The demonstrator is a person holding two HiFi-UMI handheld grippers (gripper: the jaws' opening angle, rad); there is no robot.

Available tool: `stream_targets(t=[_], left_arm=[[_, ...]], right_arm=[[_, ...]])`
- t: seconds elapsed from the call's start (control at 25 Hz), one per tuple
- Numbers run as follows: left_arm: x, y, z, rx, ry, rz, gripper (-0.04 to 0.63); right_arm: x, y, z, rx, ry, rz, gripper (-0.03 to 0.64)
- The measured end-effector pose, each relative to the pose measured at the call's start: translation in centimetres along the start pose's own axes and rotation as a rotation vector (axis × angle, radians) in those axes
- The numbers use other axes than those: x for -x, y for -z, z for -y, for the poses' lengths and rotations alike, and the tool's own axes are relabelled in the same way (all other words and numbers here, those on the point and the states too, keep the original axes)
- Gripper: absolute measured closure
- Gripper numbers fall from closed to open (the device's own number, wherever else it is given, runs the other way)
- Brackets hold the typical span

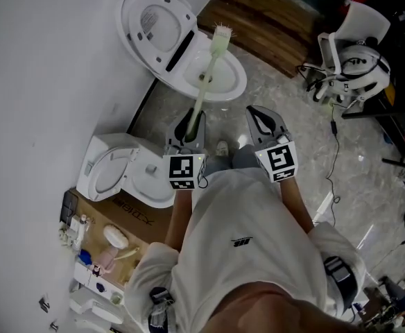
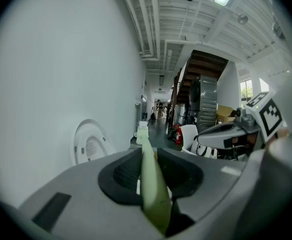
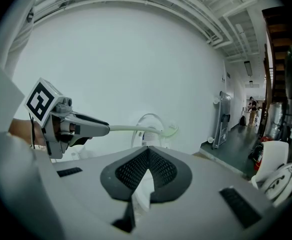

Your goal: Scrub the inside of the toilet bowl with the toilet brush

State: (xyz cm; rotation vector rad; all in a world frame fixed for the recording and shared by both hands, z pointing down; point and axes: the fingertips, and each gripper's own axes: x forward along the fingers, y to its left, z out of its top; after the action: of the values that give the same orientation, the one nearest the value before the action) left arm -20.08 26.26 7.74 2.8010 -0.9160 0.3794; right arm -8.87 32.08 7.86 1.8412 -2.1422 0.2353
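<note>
I am gripping the brush [image 1: 211, 60] in my left claw [image 1: 191, 127], pads pressing its pale green handle from both sides. The head view is showing the handle slanting up from the claw over the toilet [image 1: 240, 83], with the bristle head hanging above the far side of the bowl, near the raised lid [image 1: 154, 19]. It is not showing whether the bristles are touching the bowl.

The left gripper view is showing the clamp itself: the brush [image 2: 151, 184] running out between the black pads of the left claw [image 2: 148, 170], the lid [image 2: 88, 144] beyond.

My right claw [image 1: 263, 120] is hovering just short of the toilet's near rim, beside the left one. The right gripper view is showing its pads [image 3: 162, 170] meeting at the tips, with a white patch in the gap behind them that I cannot identify. That view is also catching the left claw [image 3: 71, 126] side-on, the brush [image 3: 136, 129] reaching level towards the lid [image 3: 148, 124].

Both my forearms are stretching forward towards the toilet, marker cubes facing up.
</note>
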Motion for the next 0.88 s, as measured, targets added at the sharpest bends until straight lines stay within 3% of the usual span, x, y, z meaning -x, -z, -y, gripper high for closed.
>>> stream_targets(t=[0.4,0.88], left_arm=[[-3.9,-0.3,-1.8,0.001,0.003,-0.016,0.489],[-10.4,1.3,-4.5,0.026,-0.016,-0.089,0.489]], right_arm=[[-3.6,-0.4,2.7,-0.019,-0.001,0.015,0.623],[-9.4,2.1,7.0,-0.054,-0.036,-0.052,0.623]])
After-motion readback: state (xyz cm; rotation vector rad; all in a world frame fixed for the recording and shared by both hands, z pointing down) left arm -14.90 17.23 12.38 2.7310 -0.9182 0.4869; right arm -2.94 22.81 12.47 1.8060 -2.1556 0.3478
